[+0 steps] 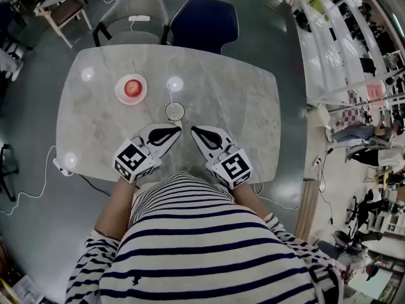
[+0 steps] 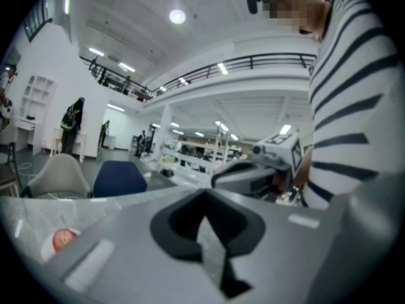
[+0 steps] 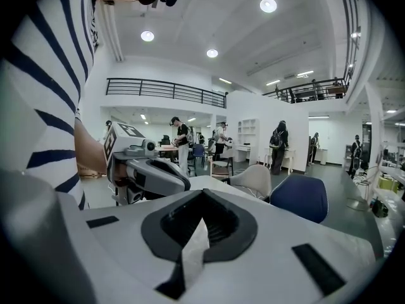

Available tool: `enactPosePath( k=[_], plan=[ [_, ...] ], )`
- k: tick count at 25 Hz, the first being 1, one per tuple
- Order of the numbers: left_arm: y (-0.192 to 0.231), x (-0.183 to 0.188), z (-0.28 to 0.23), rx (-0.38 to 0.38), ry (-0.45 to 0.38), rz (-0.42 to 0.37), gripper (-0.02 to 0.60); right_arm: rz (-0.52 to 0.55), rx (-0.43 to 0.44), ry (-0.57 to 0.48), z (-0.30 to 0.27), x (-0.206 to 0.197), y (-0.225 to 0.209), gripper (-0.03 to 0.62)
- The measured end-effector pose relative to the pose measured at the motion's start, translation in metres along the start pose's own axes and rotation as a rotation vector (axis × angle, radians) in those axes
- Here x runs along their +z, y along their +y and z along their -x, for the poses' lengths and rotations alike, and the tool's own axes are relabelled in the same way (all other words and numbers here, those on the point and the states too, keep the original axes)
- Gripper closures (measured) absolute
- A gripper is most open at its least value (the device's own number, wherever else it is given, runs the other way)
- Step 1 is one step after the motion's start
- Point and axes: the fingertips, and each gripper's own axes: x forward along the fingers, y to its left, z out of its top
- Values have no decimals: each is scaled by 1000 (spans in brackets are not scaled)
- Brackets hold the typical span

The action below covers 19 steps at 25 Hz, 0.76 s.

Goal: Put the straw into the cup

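Note:
A clear glass cup (image 1: 174,111) stands on the marble table (image 1: 234,100), near its middle. A thin straw (image 1: 170,100) rises out of the cup and leans toward the far side. My left gripper (image 1: 178,130) rests just this side of the cup, its jaws together with nothing between them. My right gripper (image 1: 193,130) lies beside it, tip angled in toward the left one, also shut and empty. In both gripper views the gripper's own body hides the cup. The left gripper view shows the right gripper (image 2: 253,173) close by.
A red apple (image 1: 131,87) sits on a small white plate (image 1: 120,96) at the table's left, also visible as the apple (image 2: 63,238). A grey chair (image 1: 133,8) and a blue chair (image 1: 205,21) stand at the far edge. A white cable (image 1: 38,182) trails on the floor at left.

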Motion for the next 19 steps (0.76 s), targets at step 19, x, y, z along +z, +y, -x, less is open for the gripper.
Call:
enactPosePath(
  k=[19],
  plan=[
    [2, -3, 0, 7, 0, 6, 574, -6, 0, 11, -2, -4, -3, 589]
  ],
)
